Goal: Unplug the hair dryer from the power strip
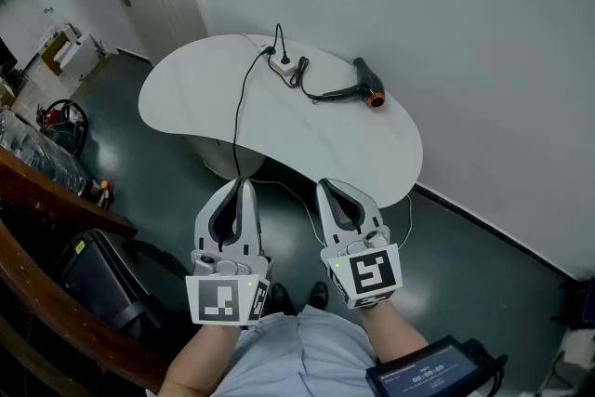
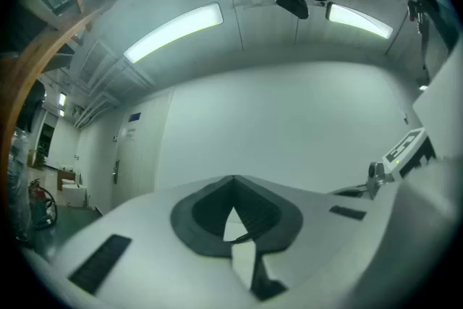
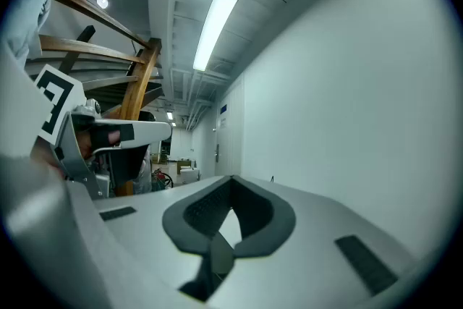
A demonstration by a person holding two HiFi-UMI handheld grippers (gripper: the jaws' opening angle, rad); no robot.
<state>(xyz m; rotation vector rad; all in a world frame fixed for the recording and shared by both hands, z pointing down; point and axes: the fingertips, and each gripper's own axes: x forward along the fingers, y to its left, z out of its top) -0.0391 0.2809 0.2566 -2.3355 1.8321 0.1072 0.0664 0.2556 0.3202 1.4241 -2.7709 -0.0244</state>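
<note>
While held side by side, left gripper clenched empty, right gripper clenched empty, table ahead.

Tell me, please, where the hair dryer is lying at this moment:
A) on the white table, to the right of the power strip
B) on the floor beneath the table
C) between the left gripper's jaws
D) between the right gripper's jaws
A: the head view shows the hair dryer lying on the white table, to the right of the power strip.
</note>
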